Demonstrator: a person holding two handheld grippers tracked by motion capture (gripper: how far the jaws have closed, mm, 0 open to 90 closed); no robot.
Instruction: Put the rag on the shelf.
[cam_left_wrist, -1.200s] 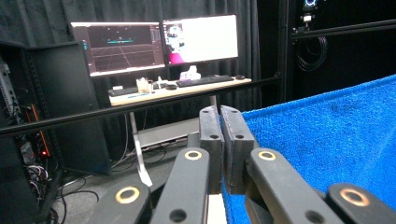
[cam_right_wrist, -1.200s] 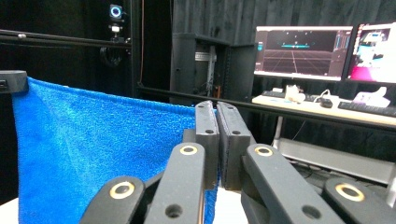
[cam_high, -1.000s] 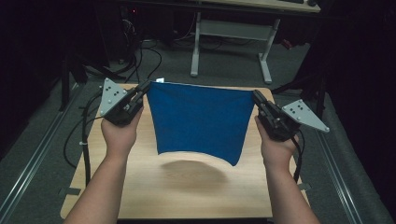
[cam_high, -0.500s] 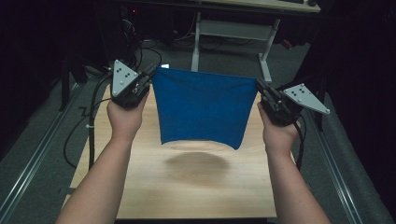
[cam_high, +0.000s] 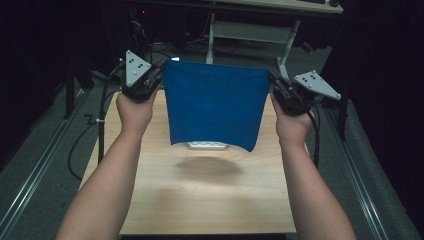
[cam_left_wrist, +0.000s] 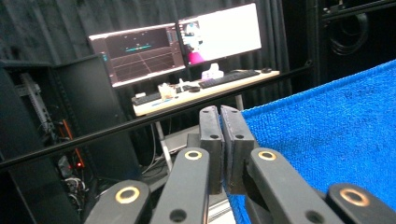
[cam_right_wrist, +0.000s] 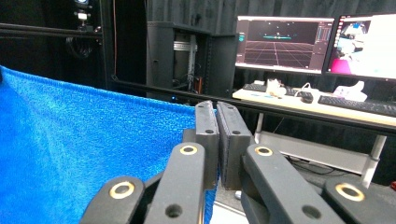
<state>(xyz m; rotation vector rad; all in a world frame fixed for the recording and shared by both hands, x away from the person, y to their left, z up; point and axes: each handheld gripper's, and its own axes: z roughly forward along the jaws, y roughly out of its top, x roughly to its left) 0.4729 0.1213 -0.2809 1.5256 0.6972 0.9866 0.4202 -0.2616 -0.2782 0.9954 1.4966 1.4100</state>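
- Blue terry fabric is what you hold: in the high view the blue towel (cam_high: 214, 106) hangs in the air above the wooden table (cam_high: 200, 200), stretched between your two hands, and its lower edge is clear of the surface, with a soft shadow under it.
- In the same view the left gripper (cam_high: 156, 79) holds the top left corner and the right gripper (cam_high: 274, 84) holds the top right corner. A small pale object (cam_high: 207, 145) lies on the table just behind the lower edge; I cannot tell what it is.
- In the left gripper view the two black jaws are pressed together, and the towel (cam_left_wrist: 327, 140) comes out from them to the right. The nipped corner itself is hidden behind the jaws, but the cloth is pulled straight from there, so I judge you are pinching it.
- In the right gripper view the jaws are also pressed together, and the towel (cam_right_wrist: 84, 158) spreads to the left from them, with its top edge almost straight.
- My judgement on handling: the cloth is light and soft and has no stiffness, so it follows gravity and sags wherever you do not support it. The looped surface should give good friction, so it will probably not slip easily.
- The corners, or the hem just beside them, are the best places to take hold. Keep your hands apart so the top edge stays tight.
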